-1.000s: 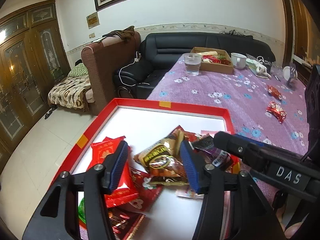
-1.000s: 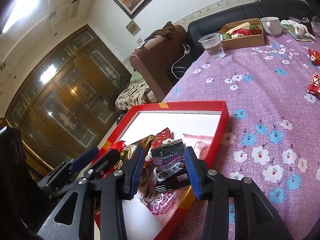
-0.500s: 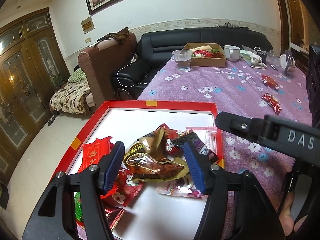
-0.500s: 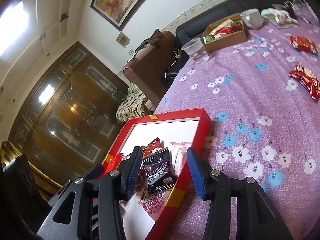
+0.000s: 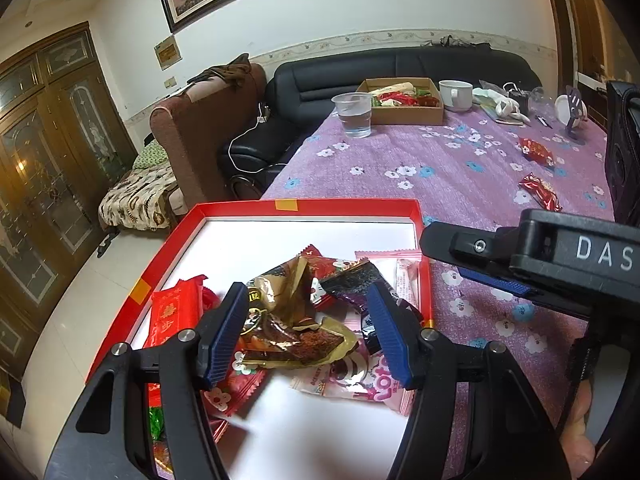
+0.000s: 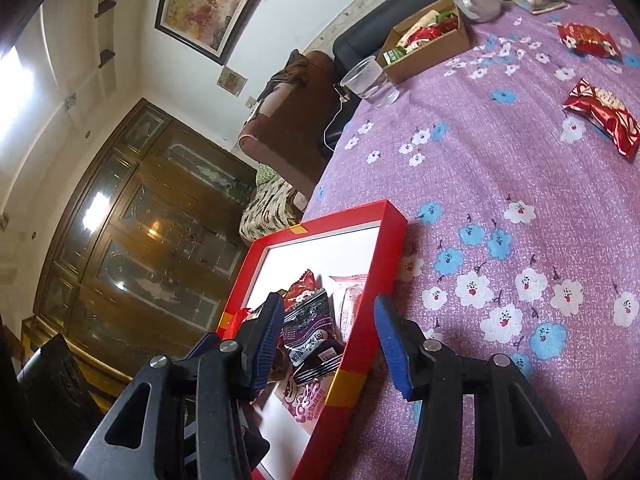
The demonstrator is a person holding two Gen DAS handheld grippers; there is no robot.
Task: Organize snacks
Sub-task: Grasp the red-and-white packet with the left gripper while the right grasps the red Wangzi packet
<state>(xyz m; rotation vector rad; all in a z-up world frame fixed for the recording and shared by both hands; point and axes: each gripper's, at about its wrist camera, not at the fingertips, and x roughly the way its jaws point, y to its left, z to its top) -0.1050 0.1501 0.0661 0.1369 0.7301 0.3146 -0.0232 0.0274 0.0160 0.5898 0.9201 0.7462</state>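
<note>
A red tray (image 5: 344,204) with a white floor sits at the near corner of the purple flowered tablecloth. Several snack packets lie piled in it. My left gripper (image 5: 306,286) hovers open over the pile. A crumpled gold packet (image 5: 288,320) rests in the tray between its blue pads, which do not press on it. My right gripper (image 6: 328,298) is also open and straddles the tray's right rim (image 6: 384,264). A purple-black packet (image 6: 308,328) lies loose below it on a pink packet (image 6: 304,400). Two red packets (image 6: 604,120) (image 6: 588,40) lie out on the cloth.
At the table's far end stand a cardboard box of snacks (image 5: 404,100), a plastic cup of water (image 5: 356,114) and a white mug (image 5: 456,94). A black sofa and a brown armchair stand beyond the table. The right gripper's finger (image 5: 460,244) crosses the left wrist view.
Both grippers' jaws have widened, and the gold and purple-black packets now lie free in the tray. Both grippers drew back. The right one rolled and shifted right over the tray's rim.
</note>
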